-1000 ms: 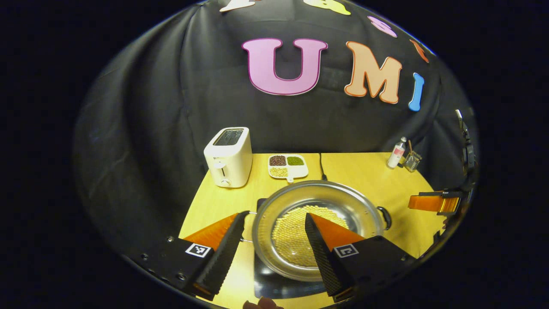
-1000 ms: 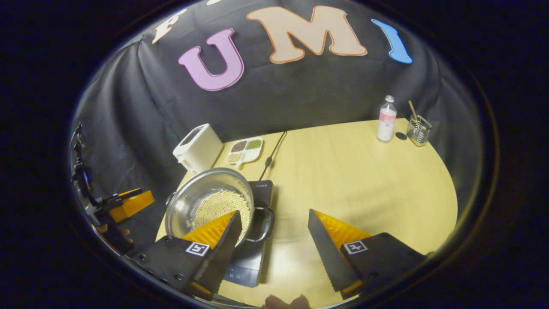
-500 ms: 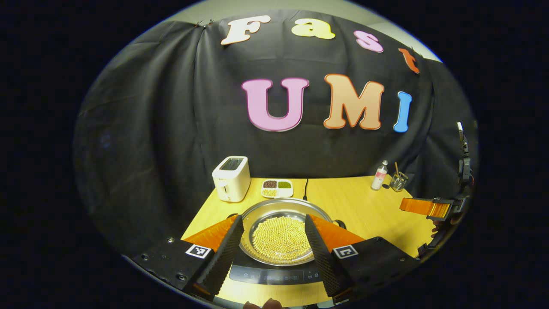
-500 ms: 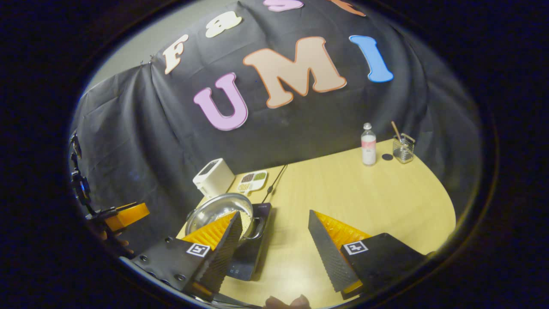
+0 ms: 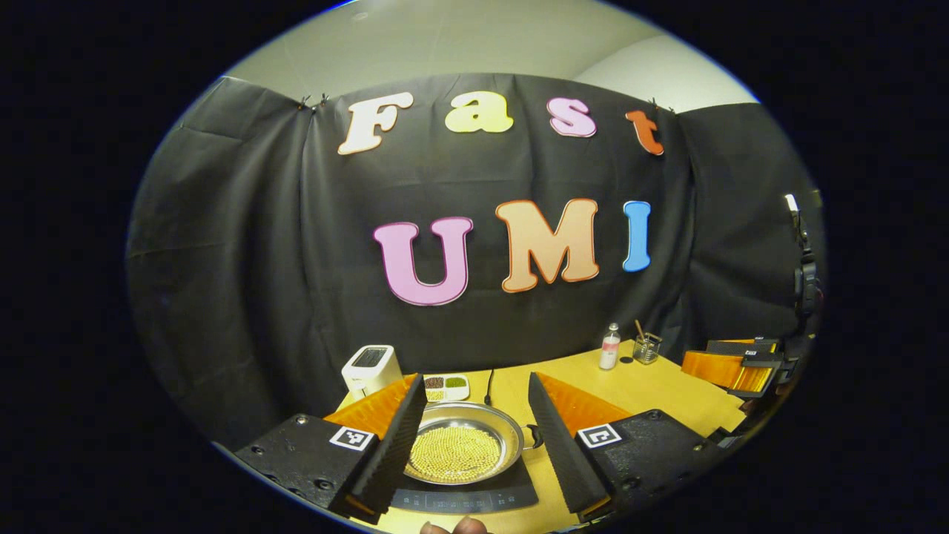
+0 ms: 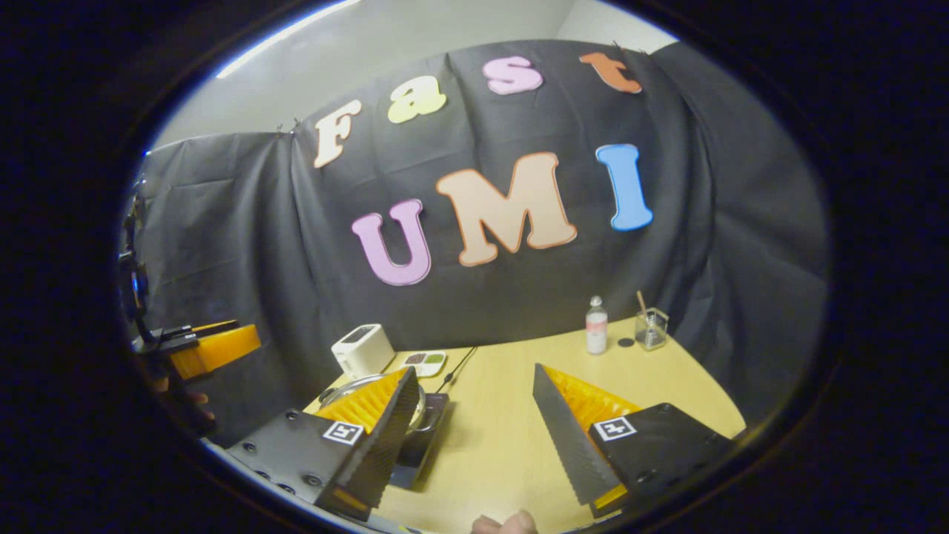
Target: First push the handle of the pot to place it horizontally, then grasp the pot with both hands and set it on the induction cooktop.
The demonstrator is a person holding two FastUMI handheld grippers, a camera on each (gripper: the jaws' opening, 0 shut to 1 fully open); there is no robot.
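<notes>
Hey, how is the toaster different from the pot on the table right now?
The toaster is a white upright box; the pot is a wide, shallow, shiny metal round. The toaster stands on the bare wooden table near the back; the pot sits on the black induction cooktop at the front. The pot holds a layer of small yellow beads; the toaster's slot looks dark. Neither is touched by any tongs.

A white toaster (image 5: 369, 366), a 3-part bean tray (image 5: 445, 386), a bottle (image 5: 609, 347) and a glass holder (image 5: 646, 348) stand on the table (image 5: 652, 389).
</notes>
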